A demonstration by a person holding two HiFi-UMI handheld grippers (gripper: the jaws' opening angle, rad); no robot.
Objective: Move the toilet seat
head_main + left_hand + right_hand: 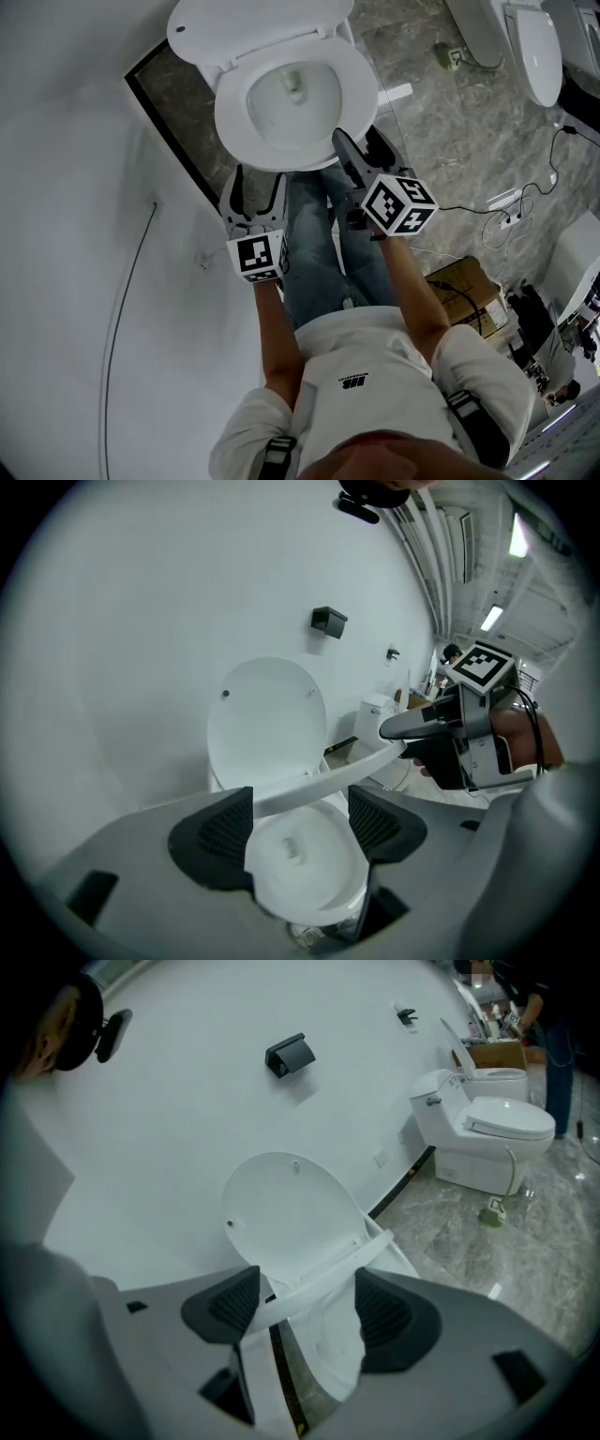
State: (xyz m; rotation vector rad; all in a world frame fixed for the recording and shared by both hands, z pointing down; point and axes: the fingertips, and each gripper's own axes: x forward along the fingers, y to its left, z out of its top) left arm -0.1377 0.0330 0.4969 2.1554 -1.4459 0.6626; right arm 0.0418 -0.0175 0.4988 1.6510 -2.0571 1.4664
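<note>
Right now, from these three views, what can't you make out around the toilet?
Lid: head view, top cut off by the frame edge.
Black wall fixture: too small in both gripper views to identify.
Toilet seat against right gripper: jaws apart, contact hidden by them.
Bowl exterior: left gripper view, blocked by the left gripper.

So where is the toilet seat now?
Head view, top: the toilet seat is over the bowl, in front of the raised lid, front rim at the right gripper.

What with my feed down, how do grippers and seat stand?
Left gripper open, near seat front. Right gripper open, astride seat rim. Seat part-raised, lid up. Nothing blocking.
</note>
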